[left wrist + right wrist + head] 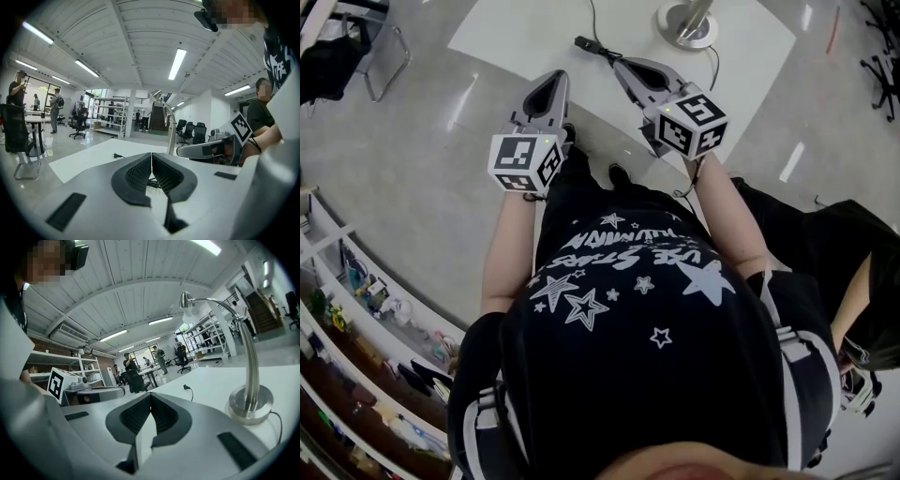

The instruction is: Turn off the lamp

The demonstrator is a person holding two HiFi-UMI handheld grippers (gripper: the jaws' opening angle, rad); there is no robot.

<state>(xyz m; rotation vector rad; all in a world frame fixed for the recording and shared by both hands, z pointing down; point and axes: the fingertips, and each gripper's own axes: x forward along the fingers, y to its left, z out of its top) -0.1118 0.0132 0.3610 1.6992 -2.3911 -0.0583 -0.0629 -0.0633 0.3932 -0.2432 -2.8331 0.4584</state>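
"Head view: where does the lamp [687, 23] stand?"
"On the white bench [516, 37]. Its round metal base is near the far edge, ahead of the right claw [619, 64] and apart from it. A black plug [584, 43] on its cord lies on the bench just beyond that claw's tip."
"And the claws?"
"Both are clenched on nothing. The right gripper view shows the ribbed pads pressed together at the tips, with the lamp's curved neck rising to the right. The left claw [557, 75] is likewise closed tight and empty. Its tip is at the bench's near edge, beside the right one."
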